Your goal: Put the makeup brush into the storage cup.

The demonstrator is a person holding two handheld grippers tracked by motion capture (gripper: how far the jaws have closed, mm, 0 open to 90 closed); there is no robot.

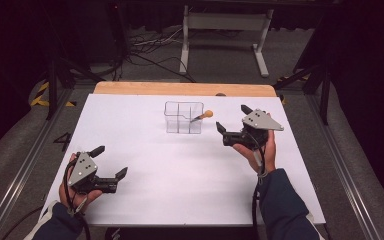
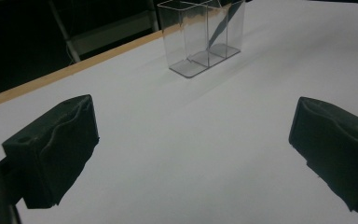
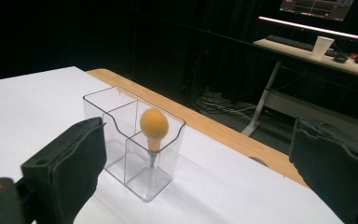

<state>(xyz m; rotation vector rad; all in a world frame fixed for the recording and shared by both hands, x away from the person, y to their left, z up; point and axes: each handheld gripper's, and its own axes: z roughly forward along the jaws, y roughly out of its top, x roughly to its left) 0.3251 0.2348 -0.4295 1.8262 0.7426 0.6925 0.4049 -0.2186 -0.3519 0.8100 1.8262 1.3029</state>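
Your right gripper (image 1: 234, 118) is held just right of the clear divided organizer (image 1: 183, 117), jaws spread wide and empty. A wooden-knobbed tool (image 3: 154, 123) stands tilted in the organizer's right-hand compartment, knob above the rim on your right gripper's side. Your left gripper (image 1: 109, 161) sits well apart at the near left, jaws likewise apart, holding nothing. The white tabletop (image 1: 180, 180) has a wooden far edge (image 1: 180, 88); beyond it are a dark floor, cables (image 1: 152, 47) and a white desk frame (image 1: 225, 30).

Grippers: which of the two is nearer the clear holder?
The right gripper, held open just right of the clear holder with the wooden-handled tool; the left gripper sits open near the table's front-left.
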